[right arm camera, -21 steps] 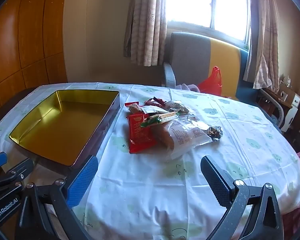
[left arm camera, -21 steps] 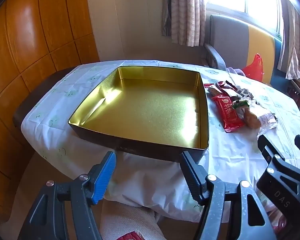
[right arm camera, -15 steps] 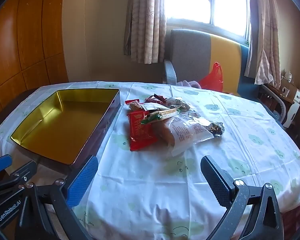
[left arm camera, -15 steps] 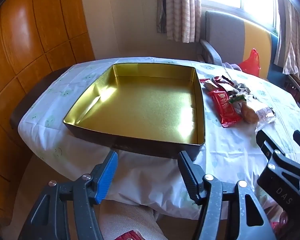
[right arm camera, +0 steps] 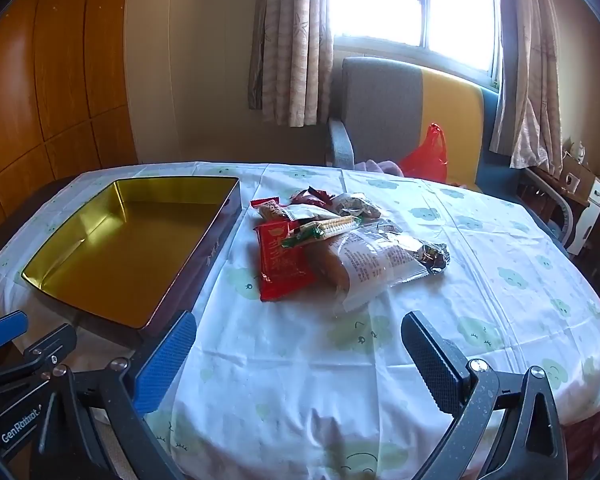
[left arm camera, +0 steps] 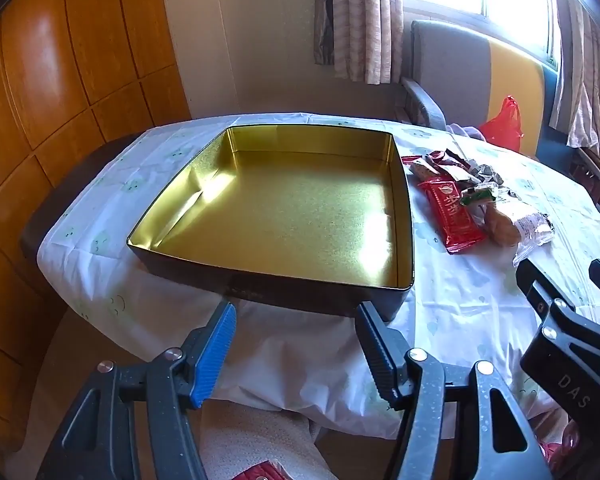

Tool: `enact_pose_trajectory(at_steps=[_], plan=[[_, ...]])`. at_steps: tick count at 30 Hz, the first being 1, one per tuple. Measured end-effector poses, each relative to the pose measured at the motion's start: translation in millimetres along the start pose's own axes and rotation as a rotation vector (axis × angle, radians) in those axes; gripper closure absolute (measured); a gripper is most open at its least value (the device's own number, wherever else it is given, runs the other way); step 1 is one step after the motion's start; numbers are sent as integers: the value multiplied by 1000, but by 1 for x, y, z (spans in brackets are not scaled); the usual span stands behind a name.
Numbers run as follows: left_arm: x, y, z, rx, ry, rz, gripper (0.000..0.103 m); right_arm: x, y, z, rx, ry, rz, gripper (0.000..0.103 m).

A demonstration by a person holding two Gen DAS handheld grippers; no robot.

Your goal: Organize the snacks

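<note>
Opening step, by the look of it: nothing packed yet. Your left gripper (left arm camera: 294, 344) hangs spread and empty just short of the near wall of the gold tin (left arm camera: 284, 216), which sits bare on the tabletop (right arm camera: 480, 280). Just beside the tin's right wall lies the snack pile (right arm camera: 340, 244): red packet (right arm camera: 280, 264), clear-wrapped bun (right arm camera: 364, 264), smaller wrappers behind. Your right gripper (right arm camera: 300, 356) is spread wide and empty, short of the pile. Next move, I judge: reach forward, straddle one packet, close, carry left into the tin.

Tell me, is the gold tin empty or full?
Empty. The tin's whole gold floor shows bare in both views; the snacks lie piled on the tablecloth beside it.
</note>
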State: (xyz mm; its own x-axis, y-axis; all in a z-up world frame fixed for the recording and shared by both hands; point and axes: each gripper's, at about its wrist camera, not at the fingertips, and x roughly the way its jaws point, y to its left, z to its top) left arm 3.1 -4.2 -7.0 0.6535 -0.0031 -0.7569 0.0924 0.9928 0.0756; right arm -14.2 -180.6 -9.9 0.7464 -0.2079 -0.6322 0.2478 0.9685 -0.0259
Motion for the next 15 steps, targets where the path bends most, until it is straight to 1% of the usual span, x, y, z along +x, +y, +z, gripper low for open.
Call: enact_pose_trajectory(at_steps=[7,13,15], plan=[[2,-1,-1,1,-1,13,39,2,3,-3,-1,9,5,0],[5,-1,-2,1,8,15,40,4,14,1,-5,17,4,0],[5,-1,-2,0,8,17,40,1,7,-2,-2,16,7,0]])
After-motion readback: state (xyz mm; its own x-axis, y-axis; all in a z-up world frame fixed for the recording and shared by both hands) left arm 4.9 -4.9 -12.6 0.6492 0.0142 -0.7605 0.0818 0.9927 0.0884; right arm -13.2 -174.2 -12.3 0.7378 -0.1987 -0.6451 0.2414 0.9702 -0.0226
